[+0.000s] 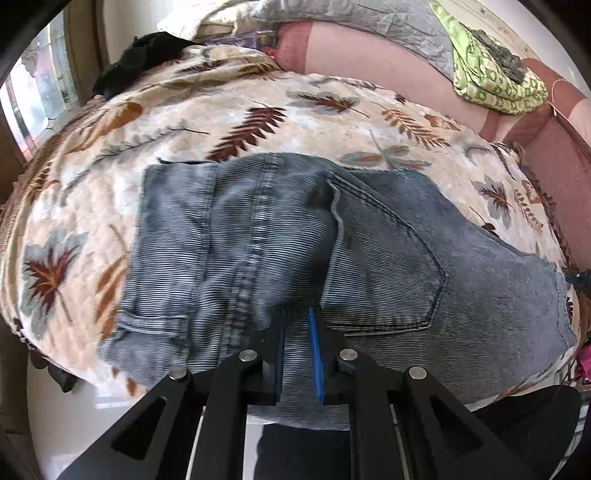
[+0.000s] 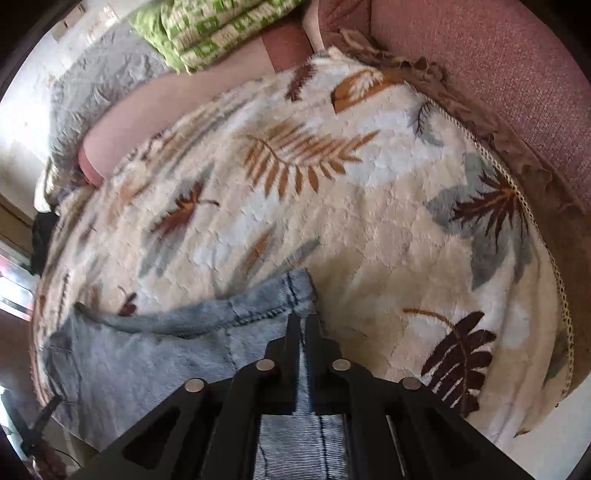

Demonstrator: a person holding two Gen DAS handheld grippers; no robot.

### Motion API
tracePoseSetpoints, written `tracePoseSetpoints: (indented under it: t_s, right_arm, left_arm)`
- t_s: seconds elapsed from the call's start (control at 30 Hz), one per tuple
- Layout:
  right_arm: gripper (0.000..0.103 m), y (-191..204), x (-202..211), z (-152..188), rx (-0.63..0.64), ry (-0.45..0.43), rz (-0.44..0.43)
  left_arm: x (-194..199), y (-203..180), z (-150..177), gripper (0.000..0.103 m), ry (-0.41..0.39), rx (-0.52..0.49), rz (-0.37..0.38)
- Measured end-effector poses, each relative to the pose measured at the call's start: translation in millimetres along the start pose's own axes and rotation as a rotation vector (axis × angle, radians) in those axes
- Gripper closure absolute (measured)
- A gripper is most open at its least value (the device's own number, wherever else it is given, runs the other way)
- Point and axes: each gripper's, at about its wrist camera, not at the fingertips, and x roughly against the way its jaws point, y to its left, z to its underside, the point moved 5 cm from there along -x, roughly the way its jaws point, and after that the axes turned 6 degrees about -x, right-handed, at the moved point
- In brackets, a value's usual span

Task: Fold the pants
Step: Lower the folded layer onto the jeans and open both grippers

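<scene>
Each hand-held gripper, left (image 1: pixel 297 325) and right (image 2: pixel 303 325), pinches jeans (image 1: pixel 280 236) on the leaf-print blanket (image 1: pixel 258 110) beside a green cloth (image 1: pixel 491 74).

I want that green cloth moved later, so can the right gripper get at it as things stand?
Probably not yet: the right gripper is shut on the jeans, and the green cloth lies beyond the leaf-print blanket, though nothing blocks the way.

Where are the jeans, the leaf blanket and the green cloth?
jeans (image 1: pixel 388 236), left wrist view, back pocket.
leaf blanket (image 2: pixel 295 162), right wrist view, orange fern print.
green cloth (image 1: pixel 495 85), left wrist view, patterned middle.
</scene>
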Motion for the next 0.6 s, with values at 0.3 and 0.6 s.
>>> tracePoseSetpoints:
  t_s: [0.3, 0.6]
  right_arm:
    - [0.039, -3.8, 0.9, -6.2, -0.067, -0.001, -0.045]
    - [0.088, 13.4, -30.2, -1.3, 0.088, 0.058, 0.121]
  left_arm:
    - [1.9, 6.4, -2.1, 0.091, -0.003, 0.017, -0.021]
    - [-0.6, 12.4, -3.2, 0.091, 0.001, 0.041, -0.02]
